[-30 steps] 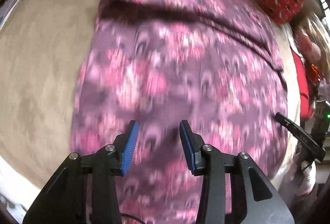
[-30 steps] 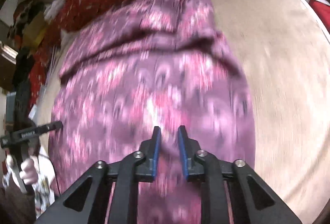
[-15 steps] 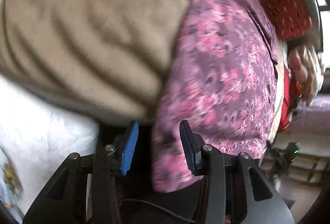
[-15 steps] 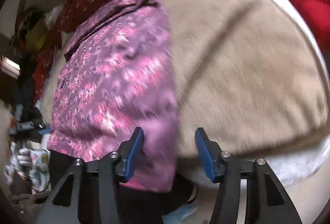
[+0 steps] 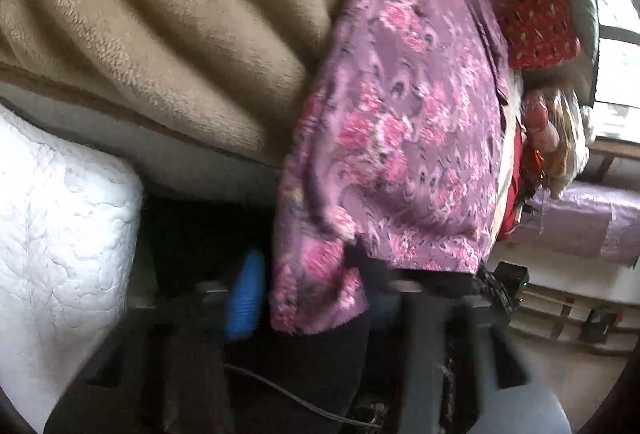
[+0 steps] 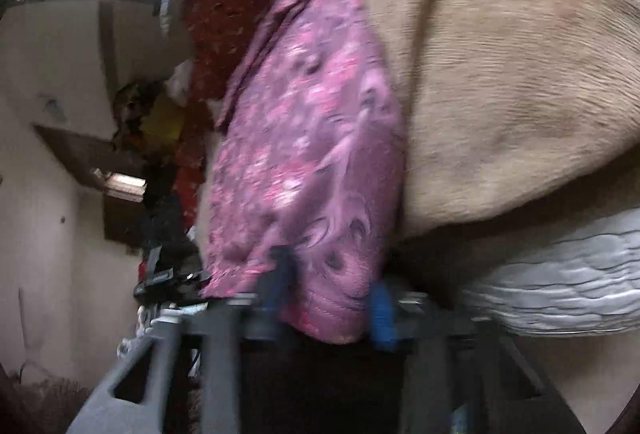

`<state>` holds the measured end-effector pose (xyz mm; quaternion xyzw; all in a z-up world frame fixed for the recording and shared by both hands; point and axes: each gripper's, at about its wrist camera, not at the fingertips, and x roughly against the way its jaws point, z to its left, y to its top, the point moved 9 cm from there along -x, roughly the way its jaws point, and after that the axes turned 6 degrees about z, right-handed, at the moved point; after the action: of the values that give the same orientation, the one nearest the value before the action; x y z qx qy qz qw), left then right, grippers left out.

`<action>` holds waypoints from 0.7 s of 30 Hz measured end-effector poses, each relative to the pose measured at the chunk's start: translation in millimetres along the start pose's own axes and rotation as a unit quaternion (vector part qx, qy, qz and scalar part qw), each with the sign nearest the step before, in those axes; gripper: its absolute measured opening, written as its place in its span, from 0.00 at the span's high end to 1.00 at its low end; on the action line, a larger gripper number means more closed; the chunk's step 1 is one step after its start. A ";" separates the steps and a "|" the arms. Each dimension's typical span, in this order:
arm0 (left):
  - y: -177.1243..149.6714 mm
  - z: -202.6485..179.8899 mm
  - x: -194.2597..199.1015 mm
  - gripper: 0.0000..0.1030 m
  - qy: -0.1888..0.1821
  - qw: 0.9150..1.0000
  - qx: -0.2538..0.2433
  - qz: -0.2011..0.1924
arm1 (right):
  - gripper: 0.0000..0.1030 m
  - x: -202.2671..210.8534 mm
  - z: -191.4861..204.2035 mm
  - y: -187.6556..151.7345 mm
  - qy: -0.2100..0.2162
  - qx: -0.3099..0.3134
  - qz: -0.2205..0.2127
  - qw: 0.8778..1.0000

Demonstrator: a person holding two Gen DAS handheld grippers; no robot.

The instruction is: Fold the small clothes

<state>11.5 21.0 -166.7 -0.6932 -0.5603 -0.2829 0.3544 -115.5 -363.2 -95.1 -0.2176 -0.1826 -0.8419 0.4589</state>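
A purple garment with a pink floral print [image 5: 400, 122] lies on a beige blanket [image 5: 160, 34] and hangs over the bed's near edge. My left gripper [image 5: 308, 294] is open, its blue pads on either side of the garment's near left corner. My right gripper [image 6: 328, 298] is open too, its jaws around the garment's near right corner [image 6: 328, 294]. Neither is closed on the cloth. The garment also shows in the right wrist view [image 6: 312, 138].
A white quilted mattress edge [image 5: 52, 226] sits under the blanket, also in the right wrist view [image 6: 560, 294]. A red patterned pillow [image 5: 532, 6] lies at the far end. Cluttered shelves [image 6: 132, 154] and a wall stand left of the bed.
Both grippers have dropped from above the garment's middle to its near hanging edge. The right gripper has opened wide. Each now straddles a corner of the hem.
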 end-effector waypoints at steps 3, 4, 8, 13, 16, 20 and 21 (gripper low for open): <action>1.1 -14.3 9.6 0.93 -0.009 1.000 -0.020 -0.020 | 0.93 4.0 21.4 3.5 -0.014 0.049 -0.009 0.999; 2.6 -18.1 12.6 0.93 -0.015 0.999 -0.025 -0.025 | 0.93 7.9 29.4 7.1 -0.014 0.059 -0.017 0.998; 14.3 -43.2 37.2 0.93 -0.054 0.996 -0.040 -0.058 | 0.94 25.9 59.8 27.1 0.005 0.084 -0.056 0.995; 41.5 -60.1 71.2 0.93 -0.106 0.990 -0.030 -0.093 | 0.94 39.2 89.5 60.8 0.036 0.092 -0.099 0.990; 62.0 -70.5 86.1 0.93 -0.110 0.987 -0.026 -0.114 | 0.94 44.2 93.4 84.6 0.050 0.088 -0.110 0.989; 93.6 -81.8 100.5 0.93 -0.117 0.984 -0.018 -0.136 | 0.94 40.8 96.1 118.1 0.056 0.079 -0.118 0.988; 103.3 -85.0 103.2 0.93 -0.118 0.983 -0.015 -0.142 | 0.94 39.0 97.0 128.2 0.056 0.078 -0.121 0.988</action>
<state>134.7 -0.7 -53.2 -0.6407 -0.6863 -0.2548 0.2315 -5.8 -406.6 20.9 -0.1098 -0.2464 -0.8852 0.3790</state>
